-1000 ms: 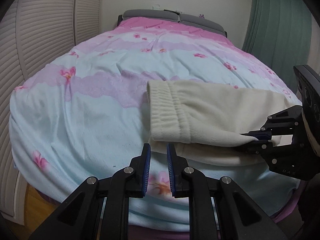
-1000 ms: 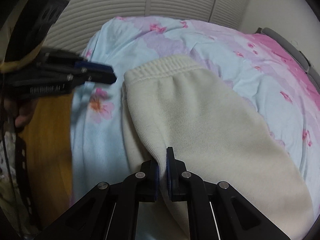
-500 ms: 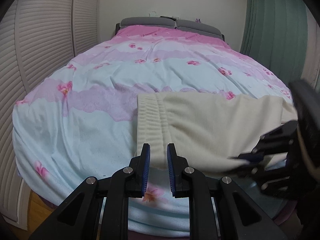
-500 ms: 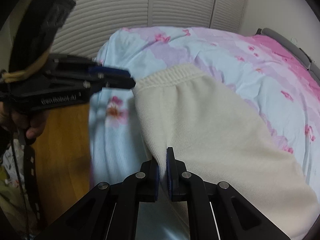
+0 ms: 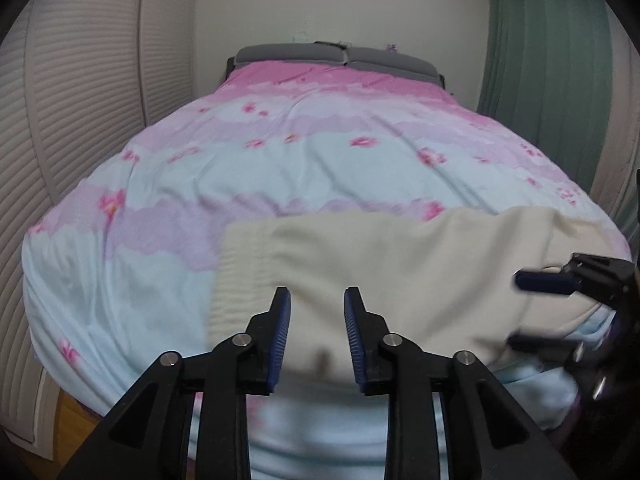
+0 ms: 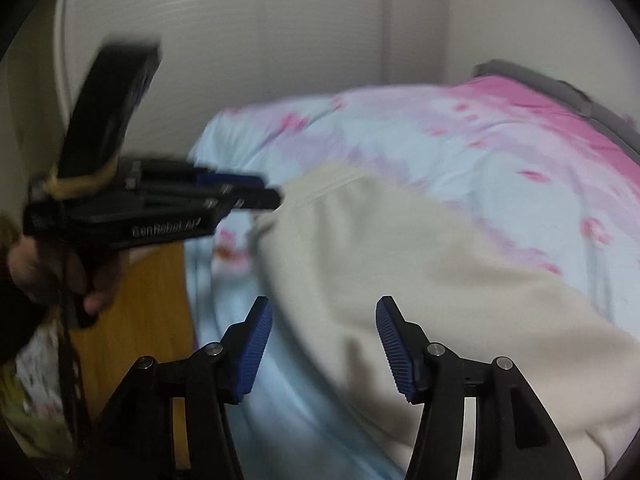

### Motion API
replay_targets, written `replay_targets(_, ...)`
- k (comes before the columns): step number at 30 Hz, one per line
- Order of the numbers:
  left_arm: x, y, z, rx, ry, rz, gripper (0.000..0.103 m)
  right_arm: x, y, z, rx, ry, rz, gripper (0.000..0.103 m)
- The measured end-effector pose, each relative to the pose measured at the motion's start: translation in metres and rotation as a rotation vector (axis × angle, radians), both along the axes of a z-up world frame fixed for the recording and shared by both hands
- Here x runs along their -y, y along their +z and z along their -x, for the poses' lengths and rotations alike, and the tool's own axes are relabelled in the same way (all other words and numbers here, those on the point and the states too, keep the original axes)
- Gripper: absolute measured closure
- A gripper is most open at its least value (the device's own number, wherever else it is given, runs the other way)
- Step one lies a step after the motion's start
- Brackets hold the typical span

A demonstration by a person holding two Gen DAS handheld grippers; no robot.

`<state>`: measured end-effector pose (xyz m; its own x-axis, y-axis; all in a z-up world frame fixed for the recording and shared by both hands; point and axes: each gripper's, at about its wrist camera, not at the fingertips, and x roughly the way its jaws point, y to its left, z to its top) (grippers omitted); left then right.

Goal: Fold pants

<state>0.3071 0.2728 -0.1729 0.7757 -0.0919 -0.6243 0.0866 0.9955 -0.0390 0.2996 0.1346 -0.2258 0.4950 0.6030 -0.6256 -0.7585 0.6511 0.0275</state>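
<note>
Cream knit pants (image 5: 392, 268) lie folded flat across the near end of the bed, with the ribbed waistband (image 5: 240, 272) at their left. My left gripper (image 5: 317, 314) hovers just above their near edge. Its jaws are opening and no cloth is pinched between them. My right gripper (image 6: 325, 342) is over the pants (image 6: 400, 264) with its jaws opening wide and free of the fabric. It also shows in the left wrist view as the right gripper (image 5: 540, 312), beside the pants' right end. A hand (image 6: 60, 276) holds the left gripper (image 6: 248, 192) near the waistband corner.
The bed's floral pink and blue duvet (image 5: 320, 168) stretches back to a grey headboard (image 5: 336, 54). Slatted wardrobe doors (image 5: 80, 120) stand on the left and a green curtain (image 5: 548, 80) on the right. Wooden floor (image 6: 152, 300) shows beside the bed.
The right gripper has let go of the pants' folded edge and spread wide. The left jaws have widened a little. Both grippers have drawn back and risen from the bed.
</note>
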Motion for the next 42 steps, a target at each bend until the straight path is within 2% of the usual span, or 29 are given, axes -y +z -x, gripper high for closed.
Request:
replay_targets(3, 0.040, 0.009, 0.001, 0.016, -0.041, 0.020, 0.075, 0.059, 0.016, 0.002, 0.009, -0.134, -0.042, 0.048)
replay_targets(4, 0.054, 0.011, 0.000, 0.019, -0.058, 0.026, 0.075, 0.091, 0.019, 0.002, 0.008, -0.213, -0.044, 0.048)
replay_targets(6, 0.085, 0.014, -0.002, 0.029, -0.097, 0.031, 0.075, 0.145, 0.021, -0.002, -0.034, -0.332, -0.060, 0.048)
replay_targets(8, 0.111, 0.015, -0.006, 0.032, -0.132, 0.036, 0.075, 0.200, 0.019, -0.007, -0.130, -0.447, -0.131, 0.048)
replay_targets(11, 0.157, 0.012, -0.017, 0.025, -0.195, 0.022, 0.075, 0.287, 0.000, -0.015, -0.354, -0.630, -0.344, 0.048)
replay_targets(14, 0.185, 0.009, -0.025, 0.016, -0.213, 0.008, 0.075, 0.333, -0.025, -0.016, -0.501, -0.739, -0.501, 0.048)
replay_targets(21, 0.221, 0.008, -0.038, -0.020, -0.152, -0.059, 0.074, 0.358, -0.058, -0.033, -0.604, -0.843, -0.644, 0.048)
replay_targets(25, 0.229, 0.006, -0.040, -0.019, -0.110, -0.080, 0.071, 0.362, -0.074, -0.050, -0.650, -0.926, -0.677, 0.048)
replay_targets(28, 0.232, 0.004, -0.044, -0.029, -0.085, -0.058, 0.069, 0.364, -0.079, -0.056, -0.657, -0.992, -0.681, 0.048)
replay_targets(30, 0.232, 0.001, -0.045, -0.041, -0.081, -0.044, 0.069, 0.362, -0.078, -0.057, -0.622, -1.025, -0.681, 0.049)
replay_targets(32, 0.233, -0.001, -0.046, -0.051, -0.077, -0.037, 0.069, 0.360, -0.076, -0.061, -0.591, -1.048, -0.659, 0.059)
replay_targets(34, 0.232, -0.003, -0.045, -0.063, -0.073, -0.027, 0.069, 0.359, -0.077, -0.069, -0.585, -1.060, -0.654, 0.092)
replay_targets(37, 0.232, -0.003, -0.041, -0.068, -0.066, -0.020, 0.069, 0.366, -0.082, -0.069, -0.608, -1.061, -0.687, 0.096)
replay_targets(42, 0.230, 0.000, -0.030, -0.061, -0.054, -0.017, 0.069, 0.369, -0.054, -0.053, -0.518, -1.018, -0.642, 0.097)
